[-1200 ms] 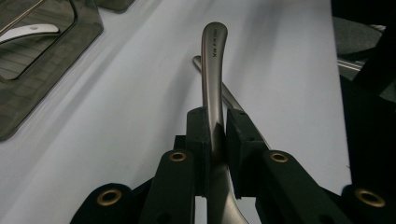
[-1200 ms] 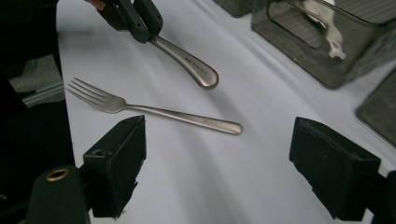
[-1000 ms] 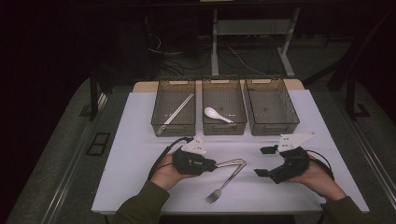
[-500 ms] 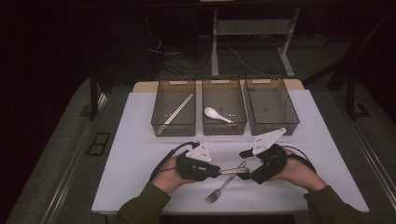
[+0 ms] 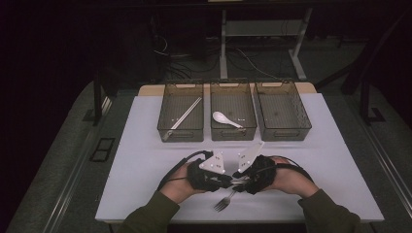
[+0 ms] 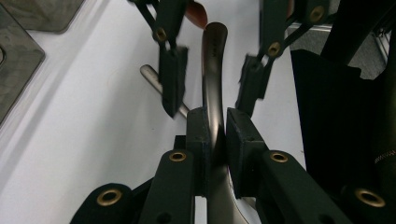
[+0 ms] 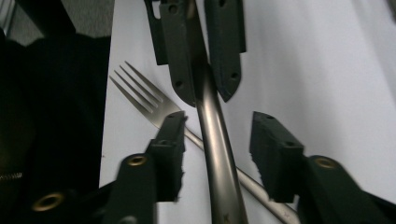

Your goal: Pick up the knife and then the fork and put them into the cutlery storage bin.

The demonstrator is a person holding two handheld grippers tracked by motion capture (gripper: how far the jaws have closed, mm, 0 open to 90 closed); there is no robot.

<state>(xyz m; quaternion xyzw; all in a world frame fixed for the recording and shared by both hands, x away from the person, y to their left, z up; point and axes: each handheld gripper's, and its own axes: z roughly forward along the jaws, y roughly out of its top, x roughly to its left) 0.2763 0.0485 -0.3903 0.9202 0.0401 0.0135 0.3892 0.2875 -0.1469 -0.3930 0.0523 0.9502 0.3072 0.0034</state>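
- A white table (image 5: 145, 160) is carrying everything, with three clear bins in a row across its far half.
- The left bin (image 5: 180, 112) is holding a pair of chopsticks (image 5: 184, 116), the middle bin (image 5: 233, 111) is holding a white spoon (image 5: 224, 118), and the right bin (image 5: 283, 111) is standing beside them.
- The person's two hands are meeting near the table's front edge, the grippers pointing at each other with their tips just apart.
- The left gripper (image 6: 215, 135) is clenching a curved metal handle (image 6: 212, 79) between its pads; in its own view the handle is rising from the jaws toward the other gripper.
- The right gripper (image 7: 218, 149) has just been closing its jaws; they are straddling that same handle (image 7: 217, 154) from the far end, with a gap on both sides, so the pads are not pressing yet.
- A fork (image 7: 149, 105) is lying flat on the table just under the held handle, its shaft crossing beneath it and its tines pointing toward the person.
- In the high view the fork (image 5: 224, 203) is showing below the two grippers.
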